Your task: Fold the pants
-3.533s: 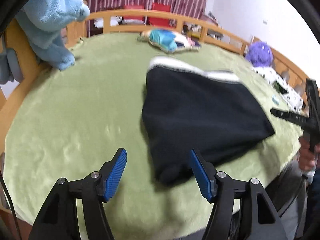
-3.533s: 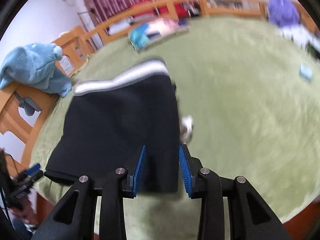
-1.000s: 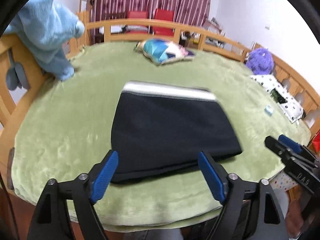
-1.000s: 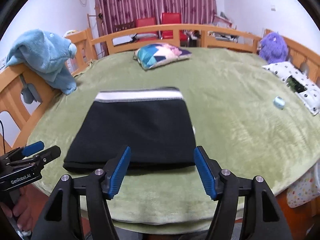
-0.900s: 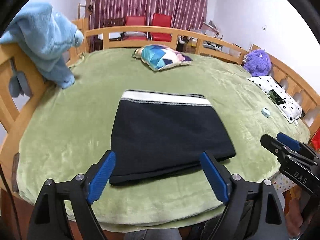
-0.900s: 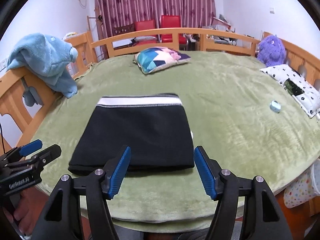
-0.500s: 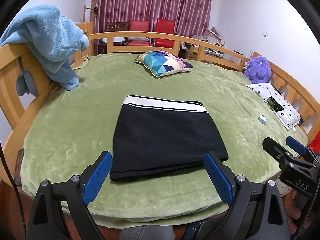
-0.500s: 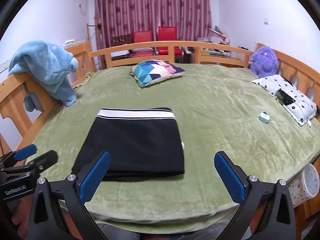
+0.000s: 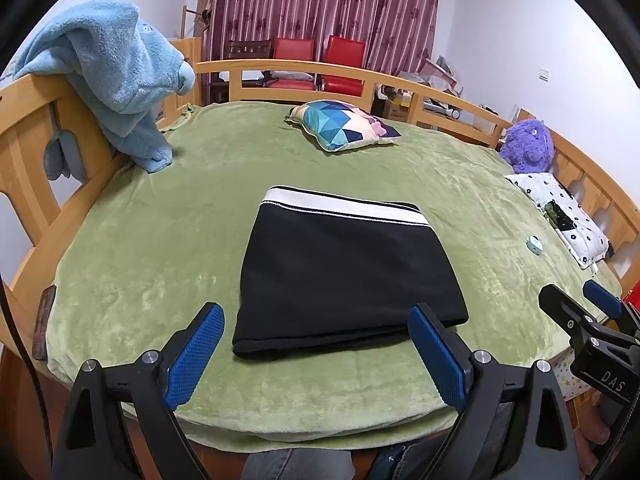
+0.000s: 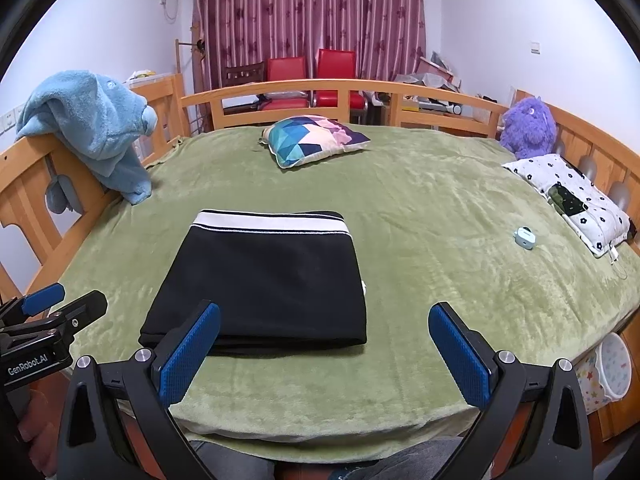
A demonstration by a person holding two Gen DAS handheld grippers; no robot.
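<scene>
The pants (image 10: 260, 280) now lie folded flat on the bed (image 10: 440, 240). You just opened both grippers' fingers (image 9: 196, 350) (image 10: 460, 360) wide, holding nothing. Folding looks done.

The folded pants (image 10: 264, 276) lie on the bed (image 10: 440, 240). A pillow (image 10: 312, 138) lies behind them, a small case (image 10: 524, 236) to their right.
</scene>
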